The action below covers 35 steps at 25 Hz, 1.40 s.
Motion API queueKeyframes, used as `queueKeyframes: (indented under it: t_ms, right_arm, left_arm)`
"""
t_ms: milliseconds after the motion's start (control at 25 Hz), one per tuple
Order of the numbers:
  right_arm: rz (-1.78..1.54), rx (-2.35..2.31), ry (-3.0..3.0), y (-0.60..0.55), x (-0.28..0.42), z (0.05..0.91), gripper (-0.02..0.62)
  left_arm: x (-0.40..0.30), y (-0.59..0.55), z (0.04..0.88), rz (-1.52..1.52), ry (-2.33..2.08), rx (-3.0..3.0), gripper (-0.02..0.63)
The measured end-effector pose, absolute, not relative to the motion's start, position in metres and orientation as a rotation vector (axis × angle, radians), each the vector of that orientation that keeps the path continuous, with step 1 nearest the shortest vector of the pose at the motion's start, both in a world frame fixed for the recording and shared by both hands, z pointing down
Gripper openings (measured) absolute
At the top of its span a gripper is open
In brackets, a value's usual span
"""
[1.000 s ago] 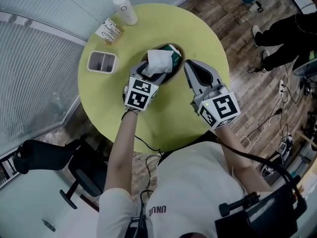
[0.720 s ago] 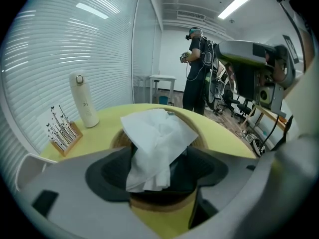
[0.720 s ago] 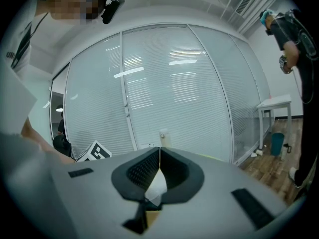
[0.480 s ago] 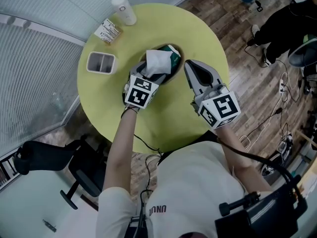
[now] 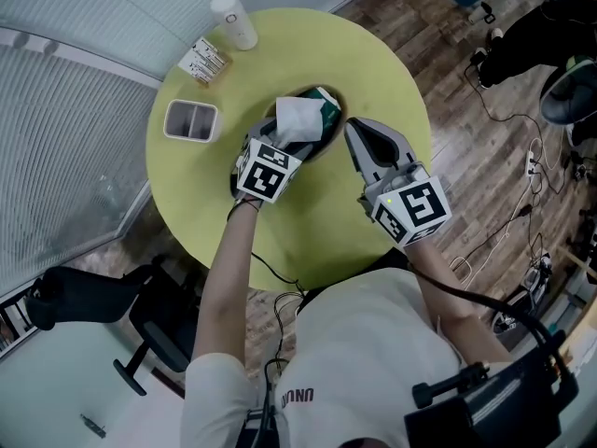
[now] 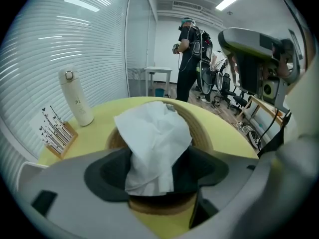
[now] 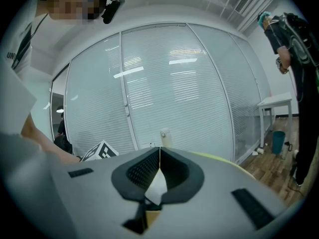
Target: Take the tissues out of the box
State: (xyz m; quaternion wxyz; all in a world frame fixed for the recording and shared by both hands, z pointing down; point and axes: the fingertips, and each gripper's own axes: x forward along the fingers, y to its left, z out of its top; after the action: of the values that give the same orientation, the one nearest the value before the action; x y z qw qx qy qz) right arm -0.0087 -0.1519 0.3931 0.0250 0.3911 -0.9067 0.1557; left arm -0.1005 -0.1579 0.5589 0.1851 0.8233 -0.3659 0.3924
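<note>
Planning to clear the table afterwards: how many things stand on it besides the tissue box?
3. A white bottle at the far edge, a small printed box beside it, and a grey rectangular tray at the left. The person's arms may hide more.

My left gripper's (image 6: 157,171) jaws have just been opening and now stand wide on either side of the tissue (image 6: 152,138), which rises loose between them with neither pad pressing it. In the head view I see that gripper tipped a little differently than a second ago, its marker cube sitting slightly higher in the picture. On the floor beyond the table, the bystander (image 5: 536,40) in black is now nearer the top right corner.
</note>
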Motion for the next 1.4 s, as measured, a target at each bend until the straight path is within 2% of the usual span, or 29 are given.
queueKeyframes:
  t_ms: [1000, 1400]
  right_arm:
    - [0.500, 1.235, -2.798, -0.148, -0.007, 0.396, 0.020]
    - [0.493, 1.237, -2.802, -0.147, -0.007, 0.395, 0.020]
  left_arm:
    - [-0.103, -0.156, 0.576, 1.269, -0.949, 2.193, 0.357]
    - [-0.104, -0.160, 0.577, 1.308, -0.905, 2.160, 0.264]
